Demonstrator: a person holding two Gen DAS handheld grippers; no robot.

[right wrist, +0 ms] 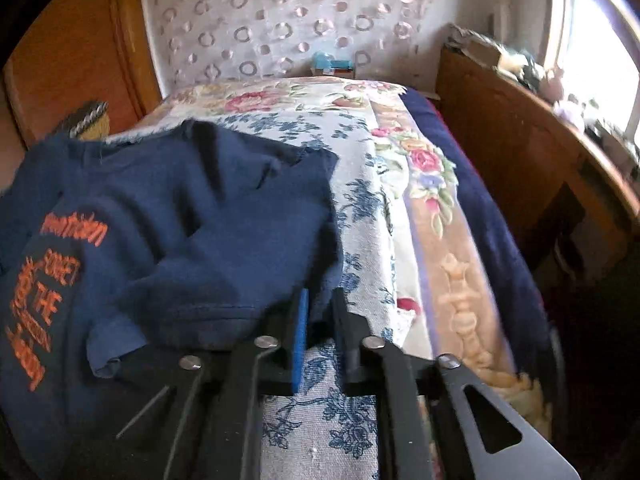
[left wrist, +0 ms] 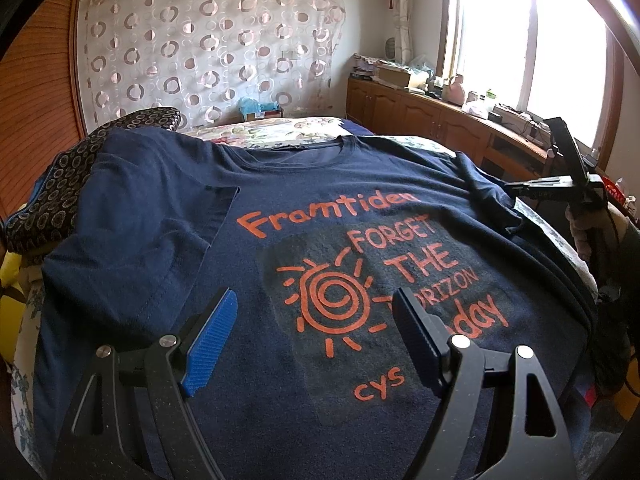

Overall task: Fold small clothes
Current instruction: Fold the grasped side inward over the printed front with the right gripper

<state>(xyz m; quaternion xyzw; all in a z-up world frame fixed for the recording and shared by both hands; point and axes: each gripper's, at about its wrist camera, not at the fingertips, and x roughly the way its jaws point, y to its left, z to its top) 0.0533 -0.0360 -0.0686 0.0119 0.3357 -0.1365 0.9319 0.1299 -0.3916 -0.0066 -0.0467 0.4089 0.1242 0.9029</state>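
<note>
left hand-held gripper (left wrist: 312, 320): jaws wide apart, nothing in them, navy T-shirt (left wrist: 280, 220) flat on the bed (right wrist: 360, 208) right under it | right hand-held gripper (right wrist: 320, 320): squeezed shut by the sleeve (right wrist: 192, 320) edge, real pinch unclear | tip: grab cloth only, not the cover, then fold the sleeve inward slowly

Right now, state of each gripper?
Left gripper: open, holding nothing, above the T-shirt.
Right gripper: closed, apparently pinching the T-shirt's edge.
</note>
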